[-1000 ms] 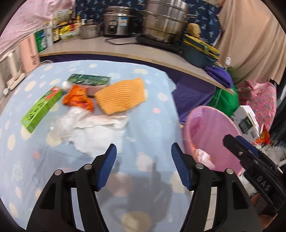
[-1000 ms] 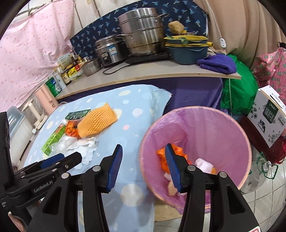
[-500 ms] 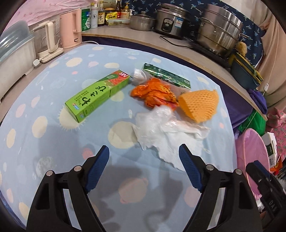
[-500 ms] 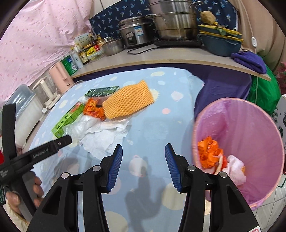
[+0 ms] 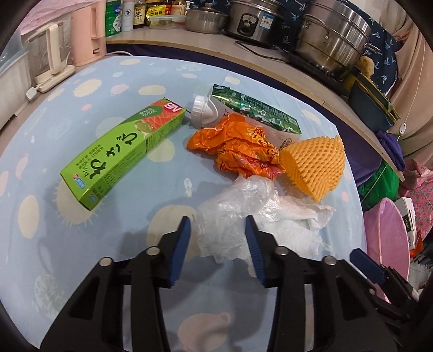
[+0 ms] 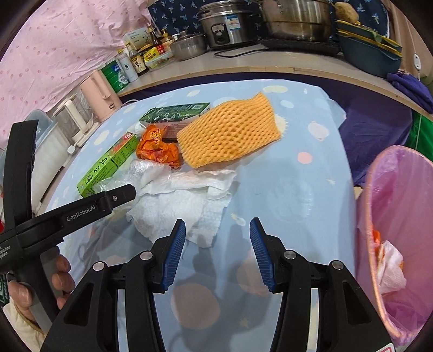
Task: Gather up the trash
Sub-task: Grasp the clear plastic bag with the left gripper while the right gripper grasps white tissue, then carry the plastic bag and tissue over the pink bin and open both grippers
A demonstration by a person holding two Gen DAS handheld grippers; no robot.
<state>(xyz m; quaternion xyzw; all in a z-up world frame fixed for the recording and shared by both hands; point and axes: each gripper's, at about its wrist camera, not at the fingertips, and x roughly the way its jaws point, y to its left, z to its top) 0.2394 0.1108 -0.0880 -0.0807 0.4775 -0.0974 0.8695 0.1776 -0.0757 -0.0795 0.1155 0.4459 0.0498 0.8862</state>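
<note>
Trash lies on the blue spotted tablecloth: crumpled clear plastic, a white paper towel, an orange wrapper, an orange foam net, a green box and a green-and-white carton. My left gripper is low over the clear plastic. Its jaws are closing with the plastic between them, and the pads do not visibly press it. My right gripper stands open over bare cloth, just right of the paper towel, with nothing between its fingers.
A pink-lined bin holding orange and white scraps stands off the table's right edge. Pots, a rice cooker, bottles and a pink kettle line the counter behind. A hand holds the left gripper's handle.
Both grippers have swung left from the bin to the trash pile and come lower. The left jaws opened wider, then narrowed around the clear plastic. The right jaws kept their width.
</note>
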